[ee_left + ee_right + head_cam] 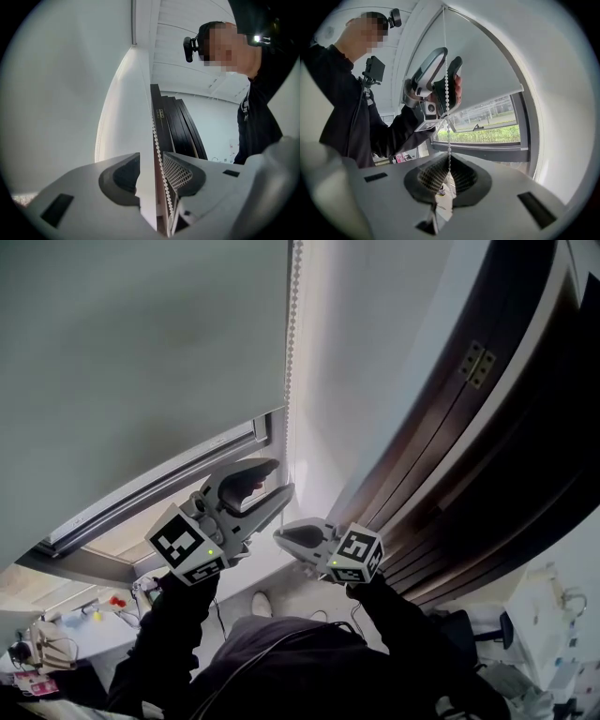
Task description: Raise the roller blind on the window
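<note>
While the roller blind [141, 362] covers the window from 9 to 12 o'clock, a bare strip of glass [178, 486] is left under its lower edge. One bead chain [292, 352] hangs beside it. The left hand-held gripper [281, 476] is spread wide around the chain without pressing it. At 5 o'clock from it, the right hand-held gripper [281, 536] is clamped on the chain.

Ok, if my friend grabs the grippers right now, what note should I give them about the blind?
left gripper: jaws open, bead chain runs between them, ungripped.
right gripper: jaws shut on that chain, below the left.
roller blind: partly up; a strip of window shows beneath it.
To do: likely clamp left, release right, pull hand over hand till the blind is up.
</note>
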`<state>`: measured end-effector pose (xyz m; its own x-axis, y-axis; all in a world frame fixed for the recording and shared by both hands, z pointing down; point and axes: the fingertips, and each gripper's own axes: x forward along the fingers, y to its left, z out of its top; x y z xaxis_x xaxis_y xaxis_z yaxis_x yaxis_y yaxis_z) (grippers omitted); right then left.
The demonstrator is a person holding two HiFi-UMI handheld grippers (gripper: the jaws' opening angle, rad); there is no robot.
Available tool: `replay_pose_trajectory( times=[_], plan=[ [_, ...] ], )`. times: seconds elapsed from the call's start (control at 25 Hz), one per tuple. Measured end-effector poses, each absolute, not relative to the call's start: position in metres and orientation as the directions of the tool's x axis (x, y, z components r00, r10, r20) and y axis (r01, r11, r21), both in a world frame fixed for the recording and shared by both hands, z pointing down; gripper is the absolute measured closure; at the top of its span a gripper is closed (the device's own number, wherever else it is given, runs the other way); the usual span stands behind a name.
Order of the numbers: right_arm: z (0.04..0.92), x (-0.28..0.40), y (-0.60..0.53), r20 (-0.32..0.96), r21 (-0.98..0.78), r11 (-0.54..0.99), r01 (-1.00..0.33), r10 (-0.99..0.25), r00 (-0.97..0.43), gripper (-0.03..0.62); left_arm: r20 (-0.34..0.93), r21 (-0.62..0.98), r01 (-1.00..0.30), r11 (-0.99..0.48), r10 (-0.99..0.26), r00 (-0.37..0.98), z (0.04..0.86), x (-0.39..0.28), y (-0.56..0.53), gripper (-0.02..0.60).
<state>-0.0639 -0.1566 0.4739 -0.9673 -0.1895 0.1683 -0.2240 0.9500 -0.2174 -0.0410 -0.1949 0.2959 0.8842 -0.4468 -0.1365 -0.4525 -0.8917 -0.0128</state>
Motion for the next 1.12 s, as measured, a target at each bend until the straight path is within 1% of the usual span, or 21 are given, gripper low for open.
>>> replay_pose_trajectory(
  times=[0.16,0.36,0.4,0.44,0.48,0.52,0.6,0.72,0.84,0.92,0.96,1.0,1.04,1.12],
  plan=[
    [0.474,-0.061,-0.155,0.169,-0.212,0.950,-0.229,-0.195,-0.966,0.580,-0.121,-0.004,-0.432,-0.902,-0.428,0.896,0.294,-0.035,-0.195,0.434],
    [0.474,-0.060,-0.154,0.163,-0.216,0.950,-0.227,-0.194,-0.967,0.580,-0.131,0.020,-0.393,-0.919,-0.392,0.911,0.293,-0.030,-0.195,0.436],
    [0.474,-0.060,-0.154,0.162,-0.216,0.950,-0.227,-0.194,-0.968,0.580,-0.127,0.021,-0.385,-0.923,-0.385,0.914,0.293,-0.030,-0.194,0.446],
    [0.474,-0.060,-0.153,0.161,-0.215,0.950,-0.227,-0.195,-0.968,0.580,-0.122,0.021,-0.376,-0.926,-0.376,0.918,0.293,-0.029,-0.192,0.484],
    [0.474,-0.059,-0.153,0.161,-0.214,0.950,-0.228,-0.196,-0.967,0.580,-0.119,0.022,-0.365,-0.931,-0.365,0.923,0.293,-0.027,-0.189,0.535],
    [0.474,-0.059,-0.154,0.161,-0.213,0.950,-0.230,-0.198,-0.967,0.580,-0.115,0.025,-0.351,-0.936,-0.352,0.929,0.293,-0.026,-0.187,0.550],
    [0.475,-0.057,-0.155,0.161,-0.212,0.949,-0.232,-0.200,-0.966,0.580,-0.106,0.046,-0.332,-0.942,-0.335,0.936,0.293,-0.023,-0.185,0.560],
    [0.474,-0.054,-0.156,0.154,-0.228,0.949,-0.218,-0.185,-0.970,0.580,-0.103,0.070,-0.337,-0.939,-0.343,0.934,0.292,-0.025,-0.186,0.563],
    [0.473,-0.046,-0.157,0.156,-0.200,0.954,-0.222,-0.193,-0.969,0.579,-0.128,0.061,-0.348,-0.936,-0.353,0.927,0.292,-0.027,-0.185,0.563],
    [0.470,-0.040,-0.161,0.129,-0.227,0.949,-0.218,-0.192,-0.973,0.576,-0.135,0.040,-0.363,-0.931,-0.365,0.921,0.292,-0.029,-0.185,0.563],
    [0.465,-0.036,-0.163,0.100,-0.263,0.942,-0.210,-0.190,-0.977,0.534,-0.129,0.035,-0.370,-0.929,-0.371,0.920,0.295,-0.030,-0.186,0.563],
    [0.458,-0.032,-0.166,0.067,-0.293,0.934,-0.204,-0.193,-0.979,0.476,-0.118,0.038,-0.373,-0.927,-0.374,0.920,0.301,-0.030,-0.187,0.565],
    [0.448,-0.027,-0.169,0.038,-0.302,0.931,-0.205,-0.203,-0.978,0.436,-0.106,0.047,-0.373,-0.927,-0.376,0.921,0.308,-0.030,-0.188,0.564],
    [0.425,-0.018,-0.174,-0.007,-0.267,0.937,-0.224,-0.234,-0.972,0.417,-0.082,0.076,-0.372,-0.925,-0.378,0.922,0.328,-0.031,-0.192,0.564]
  ],
)
